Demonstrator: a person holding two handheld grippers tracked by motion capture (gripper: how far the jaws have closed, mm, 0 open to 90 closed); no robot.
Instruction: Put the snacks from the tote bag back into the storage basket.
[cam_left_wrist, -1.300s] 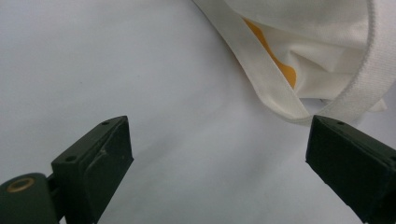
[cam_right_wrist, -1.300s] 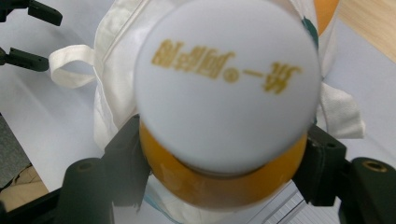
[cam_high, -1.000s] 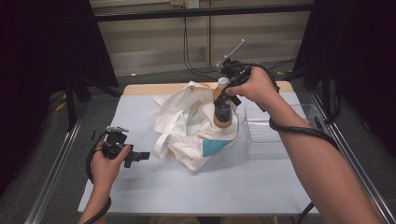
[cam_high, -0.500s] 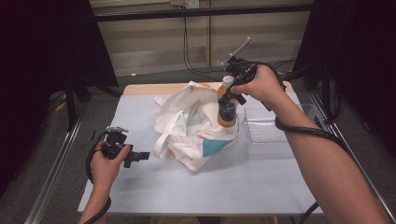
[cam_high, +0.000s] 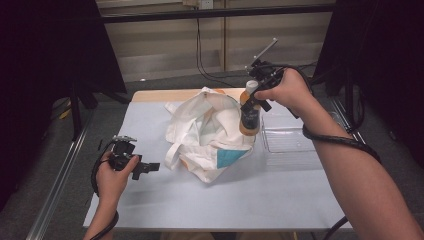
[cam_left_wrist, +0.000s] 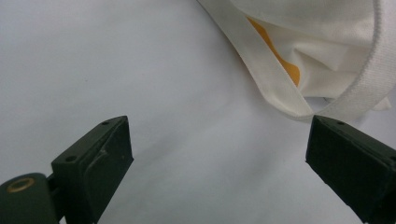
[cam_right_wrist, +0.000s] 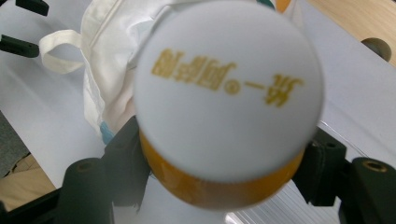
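An orange bottle (cam_high: 249, 119) with a white cap (cam_right_wrist: 229, 88) hangs upright at the right edge of a crumpled white tote bag (cam_high: 205, 135). My right gripper (cam_high: 252, 102) is shut on its neck, jaws on either side just under the cap, as the right gripper (cam_right_wrist: 224, 168) view shows. My left gripper (cam_high: 146, 167) rests low on the table to the left of the bag. In its own view the left gripper (cam_left_wrist: 219, 154) is open, with bare table between the jaws and a bag strap (cam_left_wrist: 280, 88) just beyond them.
A clear plastic tray (cam_high: 290, 145) sits on the pale table (cam_high: 225, 205) right of the bag, just beside the bottle. Metal rails run along both sides of the table. Cables trail from both grippers.
My right gripper has carried the bottle a little to the right, away from the bag's middle toward the clear tray. The left hand has kept still.
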